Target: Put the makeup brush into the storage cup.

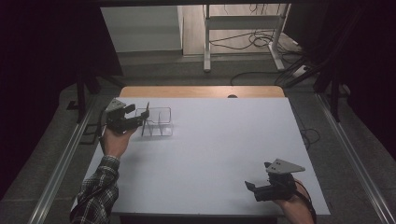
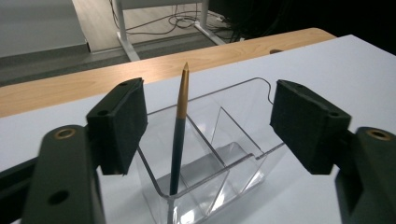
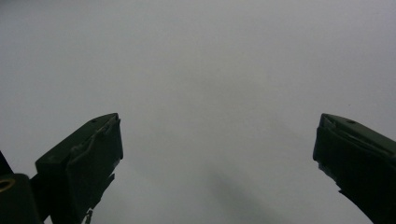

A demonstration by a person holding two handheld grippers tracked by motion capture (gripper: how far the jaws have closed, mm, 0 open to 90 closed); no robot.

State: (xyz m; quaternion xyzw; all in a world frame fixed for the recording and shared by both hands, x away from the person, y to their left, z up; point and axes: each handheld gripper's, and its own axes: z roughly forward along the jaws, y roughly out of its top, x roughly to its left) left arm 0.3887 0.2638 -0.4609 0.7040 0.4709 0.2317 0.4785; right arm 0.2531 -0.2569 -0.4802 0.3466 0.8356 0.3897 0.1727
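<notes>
Ana: Left gripper view: the left gripper (image 2: 205,135) has its jaws apart, with the pencil (image 2: 179,135) loose between them.

Ben: Where is the pencil?

Ana: Leaning in the clear box (image 2: 219,158), near the worktop's far left corner.

Ben: What could go wrong?

Ana: I think a pad could bump it, or tip the light box.

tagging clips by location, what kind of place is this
Probably a lab or recording studio rather than a home: a white-topped table ringed by dark curtains, loose cables across the floor, and a bare metal stand behind.
</notes>
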